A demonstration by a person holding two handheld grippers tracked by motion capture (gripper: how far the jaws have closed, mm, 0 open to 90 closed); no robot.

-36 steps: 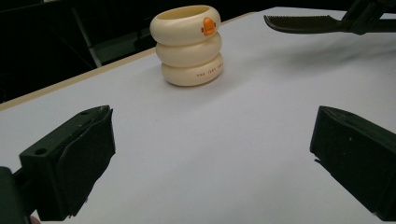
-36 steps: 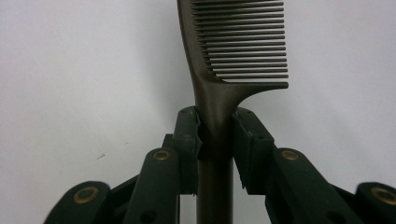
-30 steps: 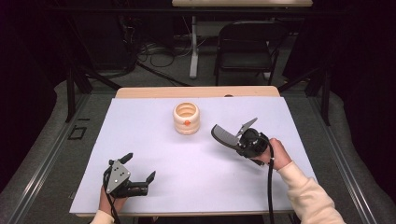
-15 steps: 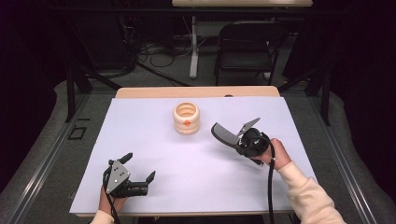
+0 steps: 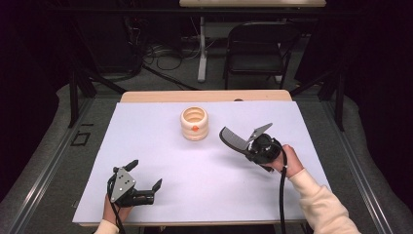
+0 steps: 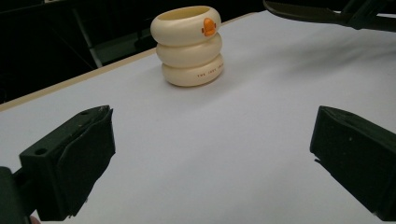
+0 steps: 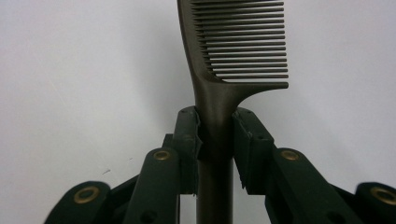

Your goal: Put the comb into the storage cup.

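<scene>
White sheeting covers the bench [image 5: 160,146], with a dark room and a folding chair [image 5: 255,46] behind it. Near the middle stands a cream ringed cup [image 5: 194,124] with an orange mark. To its right, the right hand-held gripper [image 7: 215,135] is clamped on the handle of a dark comb [image 7: 233,51], held above the sheet. The left hand-held gripper [image 5: 144,181] rests at the near left edge, jaws wide apart and empty.

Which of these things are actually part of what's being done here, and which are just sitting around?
In the job:
- dark comb, clamped by its handle in the right gripper
- cream ringed cup, upright on the white table sheet, likely the comb's target

Just about:
- left gripper, jaws open, idle
- folding chair
- floor cables
</scene>
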